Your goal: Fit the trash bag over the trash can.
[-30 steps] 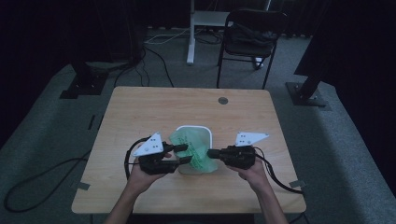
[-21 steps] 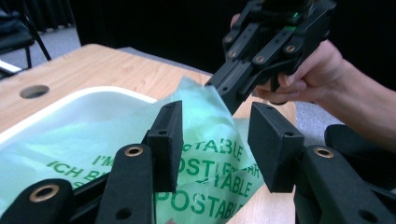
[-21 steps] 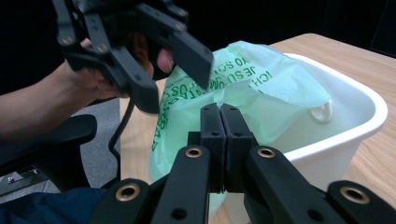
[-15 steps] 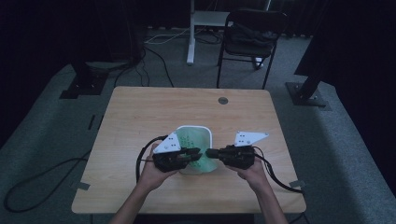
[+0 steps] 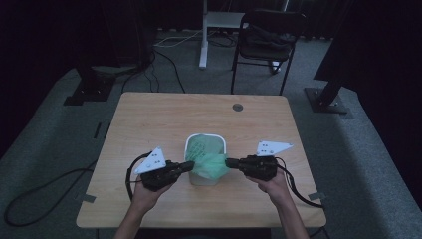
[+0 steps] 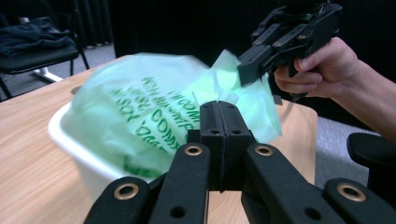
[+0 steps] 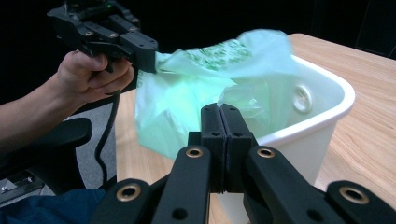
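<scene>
A small white bin (image 5: 219,142) stands near the table's front edge, and a green plastic bag (image 5: 211,165) with dark print spills over its near rim. My left gripper (image 5: 190,164) is at the bag's left side, shut on a fold of the bag (image 6: 154,116). My right gripper (image 5: 228,162) is at the bag's right side, also shut on the film (image 7: 196,93). The bag is stretched between the two. In the left gripper view the right gripper (image 6: 247,70) pinches the bag's far corner. In the right gripper view the left gripper (image 7: 144,58) does the same beside the bin (image 7: 327,93).
The wooden table (image 5: 149,124) has a round grommet (image 5: 238,107) near its far edge. Behind the table stand a black chair (image 5: 268,35) and a white post (image 5: 203,35). Cables lie on the grey floor (image 5: 45,194) to the left.
My left gripper has drawn back to the left from the bin, pulling the green bag out wider over the near rim. The right gripper has hardly moved.
</scene>
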Available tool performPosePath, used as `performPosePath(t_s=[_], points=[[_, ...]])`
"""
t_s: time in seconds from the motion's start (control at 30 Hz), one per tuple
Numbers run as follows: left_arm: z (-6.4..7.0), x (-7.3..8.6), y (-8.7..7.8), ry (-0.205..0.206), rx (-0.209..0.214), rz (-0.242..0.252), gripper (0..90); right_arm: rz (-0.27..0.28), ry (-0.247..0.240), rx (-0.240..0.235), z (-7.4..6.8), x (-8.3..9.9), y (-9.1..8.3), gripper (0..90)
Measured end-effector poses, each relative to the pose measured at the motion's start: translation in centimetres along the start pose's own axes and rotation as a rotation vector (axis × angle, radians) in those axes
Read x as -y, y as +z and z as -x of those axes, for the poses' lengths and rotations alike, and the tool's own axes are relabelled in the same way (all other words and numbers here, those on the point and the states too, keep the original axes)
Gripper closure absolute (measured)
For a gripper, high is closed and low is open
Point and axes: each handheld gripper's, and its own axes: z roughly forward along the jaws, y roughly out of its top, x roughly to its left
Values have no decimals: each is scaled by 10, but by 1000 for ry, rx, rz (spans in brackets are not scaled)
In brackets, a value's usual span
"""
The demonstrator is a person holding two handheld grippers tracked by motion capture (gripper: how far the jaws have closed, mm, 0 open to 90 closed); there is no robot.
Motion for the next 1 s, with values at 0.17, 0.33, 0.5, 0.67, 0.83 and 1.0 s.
performPosePath(t_s=[0.17,0.33,0.5,0.67,0.83,1.0], points=[[0,17,-6,-23,-5,-14,900,-7,8,-17,-1,4,0,890],[-3,28,-5,-50,-21,-19,900,-12,17,-44,0,7,1,772],[-8,36,-2,-69,-44,-28,900,43,69,-37,6,2,-5,662],[-9,38,0,-66,-52,-36,900,36,105,-31,9,0,0,590],[-12,43,1,-75,-65,-37,900,-12,100,-64,8,4,11,739],[-18,51,1,-99,-85,-43,900,-40,54,-60,3,5,9,829]])
